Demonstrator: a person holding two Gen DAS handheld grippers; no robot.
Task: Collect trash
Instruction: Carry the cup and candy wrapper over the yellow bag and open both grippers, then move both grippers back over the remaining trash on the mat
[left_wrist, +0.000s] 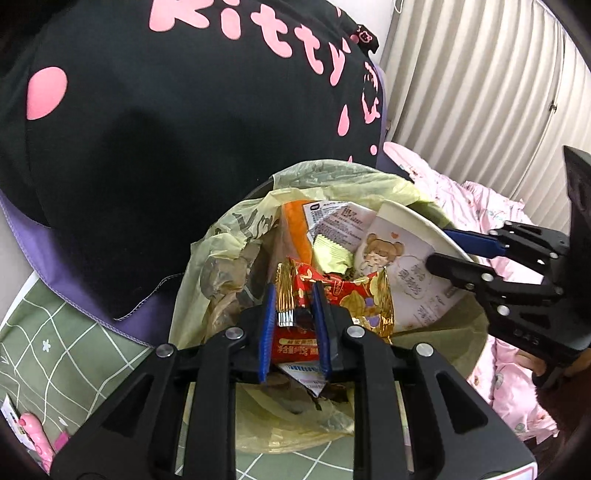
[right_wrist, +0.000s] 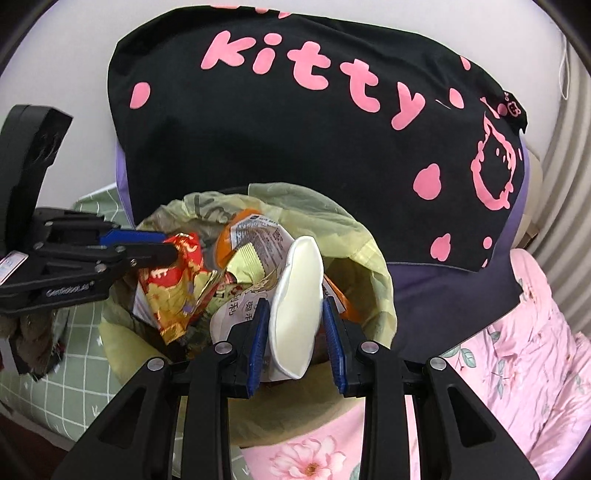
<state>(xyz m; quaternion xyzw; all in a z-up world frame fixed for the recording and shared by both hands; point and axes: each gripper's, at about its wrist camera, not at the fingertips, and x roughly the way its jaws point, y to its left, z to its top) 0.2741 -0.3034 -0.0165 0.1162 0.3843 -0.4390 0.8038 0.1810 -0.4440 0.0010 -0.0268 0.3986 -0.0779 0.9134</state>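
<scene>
A round bin with a yellow-green liner (left_wrist: 332, 177) (right_wrist: 369, 266) stands below both grippers, with an orange packet and printed wrappers inside. In the left wrist view my left gripper (left_wrist: 294, 291) is shut on a red and gold snack wrapper (left_wrist: 364, 295), which hangs over the bin's mouth. My right gripper (left_wrist: 439, 247) comes in from the right, clamped on a white paper cup (left_wrist: 399, 258) with a cartoon print. In the right wrist view the right gripper (right_wrist: 295, 306) squeezes that cup (right_wrist: 295, 325) flat above the bin. The left gripper (right_wrist: 168, 245) holds the wrapper (right_wrist: 173, 291) at the left.
A black cloth with pink "kitty" lettering (left_wrist: 184, 110) (right_wrist: 314, 129) lies right behind the bin. Pink floral bedding (left_wrist: 498, 369) (right_wrist: 517, 350) lies to the right, a green grid mat (left_wrist: 55, 350) to the left with a pink pen-like item (left_wrist: 33, 432). A ribbed white panel (left_wrist: 480, 92) stands behind.
</scene>
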